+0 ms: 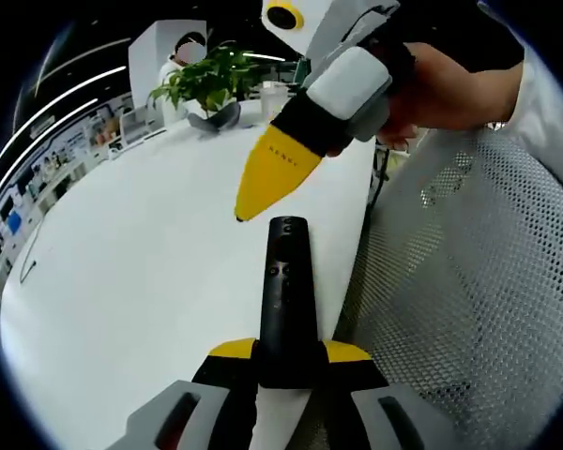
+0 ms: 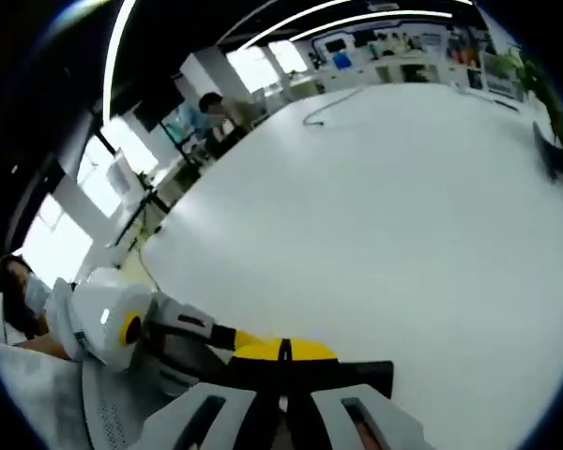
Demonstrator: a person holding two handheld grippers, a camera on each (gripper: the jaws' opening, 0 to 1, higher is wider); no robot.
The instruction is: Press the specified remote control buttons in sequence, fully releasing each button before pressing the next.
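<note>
Across the left gripper view, from the left: broad white surface point(image 1: 122, 281), bare in the foreground, with a potted plant point(image 1: 206, 82) at its far edge. At centre, black remote control point(image 1: 286, 300) clamped upright between the yellow-tipped jaws of the left claw point(image 1: 289, 361), top end pointing away over the surface edge. Just above that top end, the right claw point(image 1: 267, 178), yellow tips pressed together into one point, close to the remote but apart from it. Farther right, a hand point(image 1: 441, 89) holding it, and a white mesh chair back point(image 1: 469, 281). In the right gripper view, left claw point(image 2: 281, 353) low at left, gripping the dark remote point(image 2: 342, 373); right claw's own jaw state hard to tell here.
</note>
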